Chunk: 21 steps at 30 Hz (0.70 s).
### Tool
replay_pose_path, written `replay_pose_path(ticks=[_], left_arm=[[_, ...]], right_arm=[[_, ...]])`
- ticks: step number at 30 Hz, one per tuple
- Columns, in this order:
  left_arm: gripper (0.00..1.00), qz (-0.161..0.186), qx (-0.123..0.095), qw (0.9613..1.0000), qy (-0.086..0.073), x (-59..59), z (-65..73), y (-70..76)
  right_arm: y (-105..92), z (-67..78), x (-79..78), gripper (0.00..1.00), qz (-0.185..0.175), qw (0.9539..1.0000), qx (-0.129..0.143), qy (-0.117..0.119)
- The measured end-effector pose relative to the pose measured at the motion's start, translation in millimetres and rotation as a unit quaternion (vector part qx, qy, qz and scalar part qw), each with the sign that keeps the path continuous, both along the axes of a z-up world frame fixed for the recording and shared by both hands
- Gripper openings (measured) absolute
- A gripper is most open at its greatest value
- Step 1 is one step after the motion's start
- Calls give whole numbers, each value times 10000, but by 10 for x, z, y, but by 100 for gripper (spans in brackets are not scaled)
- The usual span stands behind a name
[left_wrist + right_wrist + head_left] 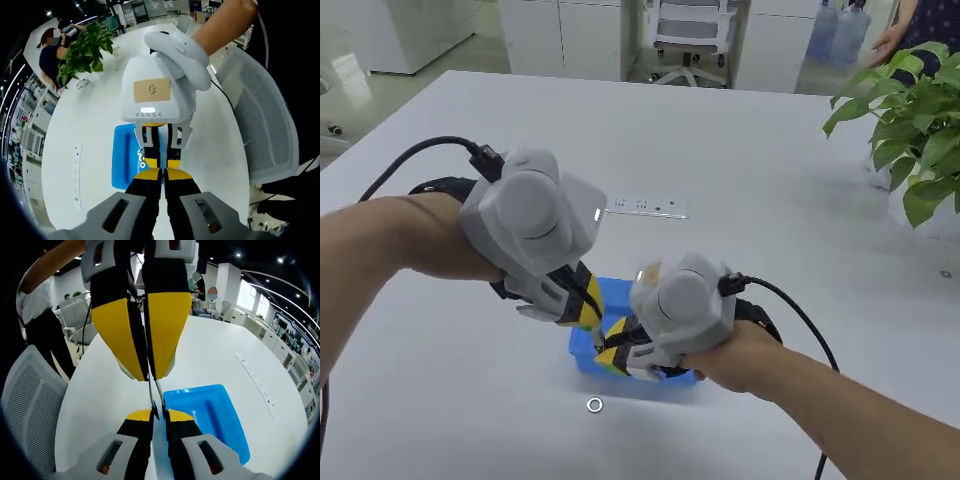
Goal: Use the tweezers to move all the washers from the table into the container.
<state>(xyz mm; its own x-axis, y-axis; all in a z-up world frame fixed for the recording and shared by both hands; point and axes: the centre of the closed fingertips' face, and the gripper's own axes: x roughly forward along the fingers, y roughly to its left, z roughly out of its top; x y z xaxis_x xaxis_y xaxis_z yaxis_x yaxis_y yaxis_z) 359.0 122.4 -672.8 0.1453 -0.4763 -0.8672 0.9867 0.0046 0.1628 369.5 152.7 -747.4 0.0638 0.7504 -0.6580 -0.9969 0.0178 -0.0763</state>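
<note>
The left tool and right tool share rounded grey housings, yellow-tipped black jaws and black cables.

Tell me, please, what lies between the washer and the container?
Nothing: the head view shows bare table between the washer and the container.

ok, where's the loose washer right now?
Head view: the washer lies on the white table, just on the near side of the blue container, by its left corner, not touching it.
</note>
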Motion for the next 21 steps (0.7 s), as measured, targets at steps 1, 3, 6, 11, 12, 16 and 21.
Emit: replay_pose_path(ticks=[1, 3, 6, 11, 12, 16, 21], left_arm=[[5, -1, 5, 10000, 2, -12, -8, 1], [5, 6, 5, 10000, 25, -27, -26, 5], [5, 15, 5, 10000, 54, -58, -53, 9], [5, 24, 8, 9999, 103, -112, -124, 11], [5, 26, -1, 9999, 116, -118, -136, 9], [5, 25, 2, 9999, 165, -138, -194, 12], [5, 38, 9, 9997, 233, -164, -255, 34]], right_arm=[[2, -7, -14, 11, 7, 10000, -6, 4], [6, -31, -44, 11, 28, 10000, -12, 19], [8, -53, -79, 11, 37, 10000, -14, 35], [2, -119, -140, 11, 39, 9999, -18, 109], [1, -132, -150, 11, 47, 9999, -26, 113], [-6, -194, -189, 11, 71, 9998, -58, 156], [-1, -257, -227, 11, 83, 9997, -59, 229]])
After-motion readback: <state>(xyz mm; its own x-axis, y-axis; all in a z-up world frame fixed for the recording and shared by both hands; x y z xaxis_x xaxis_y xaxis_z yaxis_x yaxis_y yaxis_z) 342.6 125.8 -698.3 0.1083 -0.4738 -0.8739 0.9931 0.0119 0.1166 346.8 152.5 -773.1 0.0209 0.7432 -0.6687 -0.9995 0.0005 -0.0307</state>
